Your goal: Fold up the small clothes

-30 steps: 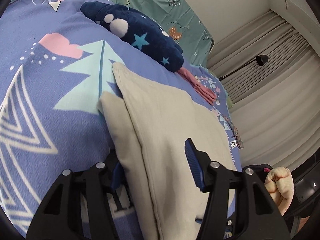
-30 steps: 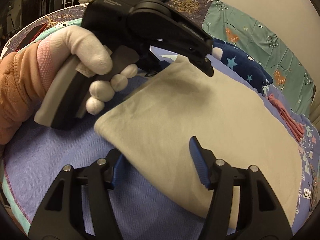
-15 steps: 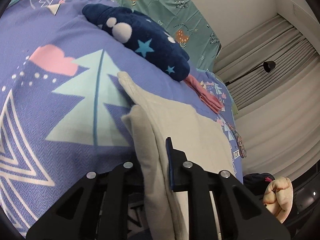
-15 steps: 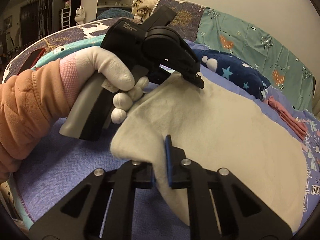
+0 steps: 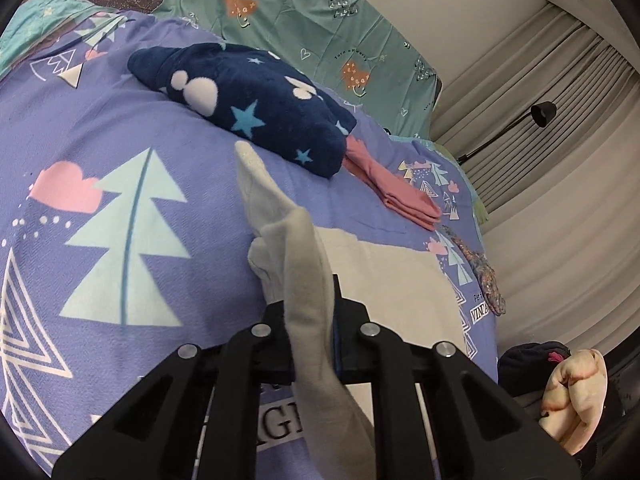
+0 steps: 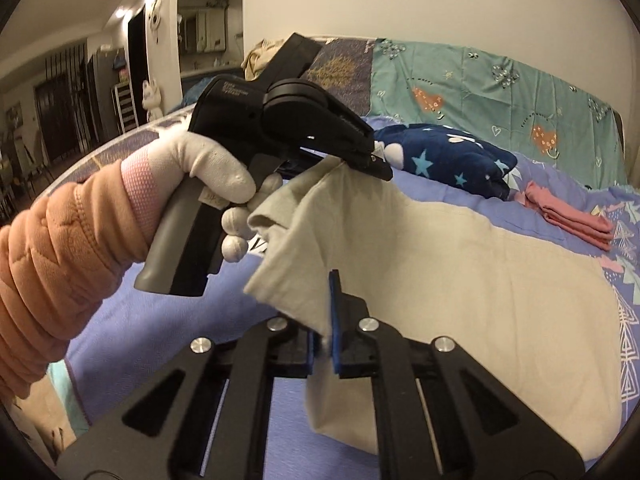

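A bed (image 5: 120,128) covered with a lilac spread printed with trees and clouds fills both views. Behind it hangs a teal sheet (image 5: 320,28) with hearts; pale curtains (image 5: 552,128) and a black lamp (image 5: 542,114) stand to one side, and the right wrist view looks into a dim room with ceiling lights. On the spread lie a folded navy star-print fleece (image 5: 256,120) and, just beside it, a folded pink garment (image 5: 396,196).

The beige cloth (image 6: 460,280) lies spread on the bed with its near edge lifted. The left tool (image 5: 310,312), held by a gloved hand (image 6: 208,176), has just been closing and is clenched on one raised corner. The right tool (image 6: 322,340) is clamped on the other corner, whose edge seems pinched between the blue pads (image 6: 334,320), though blur softens it.
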The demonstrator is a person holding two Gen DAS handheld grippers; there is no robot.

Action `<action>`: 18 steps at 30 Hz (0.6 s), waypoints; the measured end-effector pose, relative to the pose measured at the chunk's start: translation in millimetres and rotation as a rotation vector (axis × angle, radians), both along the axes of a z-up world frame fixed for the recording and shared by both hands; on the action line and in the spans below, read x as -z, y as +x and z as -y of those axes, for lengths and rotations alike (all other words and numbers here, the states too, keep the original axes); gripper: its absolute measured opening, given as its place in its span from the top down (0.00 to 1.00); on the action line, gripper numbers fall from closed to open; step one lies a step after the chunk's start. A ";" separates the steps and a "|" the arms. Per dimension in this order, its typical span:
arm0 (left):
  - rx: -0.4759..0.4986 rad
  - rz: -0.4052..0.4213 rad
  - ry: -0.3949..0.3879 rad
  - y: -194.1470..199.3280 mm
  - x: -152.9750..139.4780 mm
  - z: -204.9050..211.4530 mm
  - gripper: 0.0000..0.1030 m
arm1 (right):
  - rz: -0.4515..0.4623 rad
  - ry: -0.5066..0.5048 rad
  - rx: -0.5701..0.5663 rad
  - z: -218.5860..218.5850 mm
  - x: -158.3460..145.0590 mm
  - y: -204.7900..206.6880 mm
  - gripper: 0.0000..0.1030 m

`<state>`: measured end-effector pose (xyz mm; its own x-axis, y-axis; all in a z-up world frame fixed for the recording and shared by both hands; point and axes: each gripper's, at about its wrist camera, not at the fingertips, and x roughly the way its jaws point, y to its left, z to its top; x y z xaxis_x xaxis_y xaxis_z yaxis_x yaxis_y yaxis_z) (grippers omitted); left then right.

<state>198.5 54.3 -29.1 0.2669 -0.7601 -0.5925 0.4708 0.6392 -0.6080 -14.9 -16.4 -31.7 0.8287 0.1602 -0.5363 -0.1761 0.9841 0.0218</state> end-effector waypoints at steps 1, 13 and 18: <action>-0.002 0.002 0.004 -0.7 -2.9 4.8 0.89 | 0.006 0.012 0.005 6.6 -2.4 -1.6 0.95; 0.074 0.067 0.049 -28.1 -31.0 118.4 0.89 | 0.025 0.194 0.116 119.1 -3.6 -34.7 0.95; 0.133 0.081 0.094 -40.1 -31.1 181.1 0.89 | 0.039 0.260 0.202 171.5 1.9 -54.1 0.95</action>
